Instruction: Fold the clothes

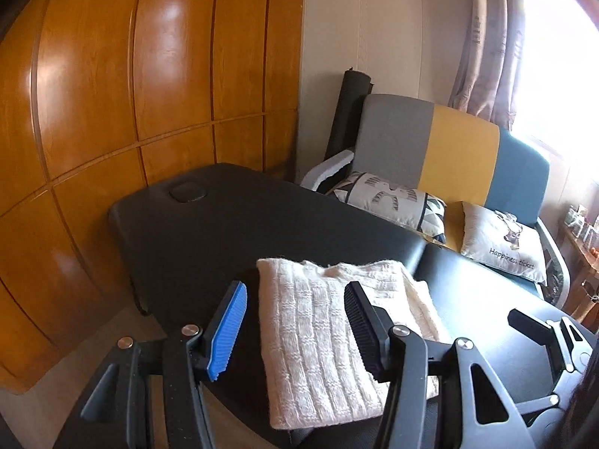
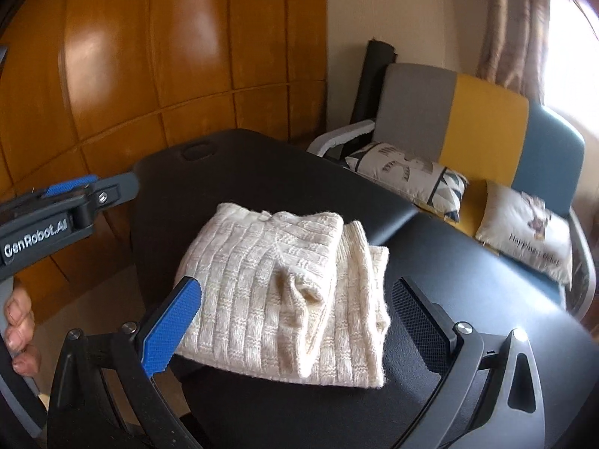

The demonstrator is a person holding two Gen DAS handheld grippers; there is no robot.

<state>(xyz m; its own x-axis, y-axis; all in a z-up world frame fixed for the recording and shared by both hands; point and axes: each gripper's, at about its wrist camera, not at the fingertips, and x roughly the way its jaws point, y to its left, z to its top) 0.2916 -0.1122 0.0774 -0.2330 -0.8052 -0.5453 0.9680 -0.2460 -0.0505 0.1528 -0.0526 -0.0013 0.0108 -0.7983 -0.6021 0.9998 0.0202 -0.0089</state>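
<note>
a cream knit sweater (image 2: 284,292), folded into a thick rectangle, is seen lying on a black padded table (image 2: 262,172), toward its near end. the left gripper (image 1: 295,321) is held above the near part of the sweater with its fingers spread wide and nothing between them; a blue pad is seen on one finger and a black ribbed pad on the other. the right gripper (image 2: 295,321) is likewise held over the sweater with its fingers spread apart, empty. in the right wrist view the left gripper is seen from the side at the left edge, gripped by a hand (image 2: 20,336). an oval recess (image 1: 187,191) is set in the far end of the table. just beyond the table's right side a sofa (image 1: 460,149) in grey, yellow and blue is placed, with two cushions (image 1: 393,202) on its seat. a wooden wardrobe (image 1: 149,75) is seen behind the table, and a curtain (image 1: 486,37) beside a bright window.
</note>
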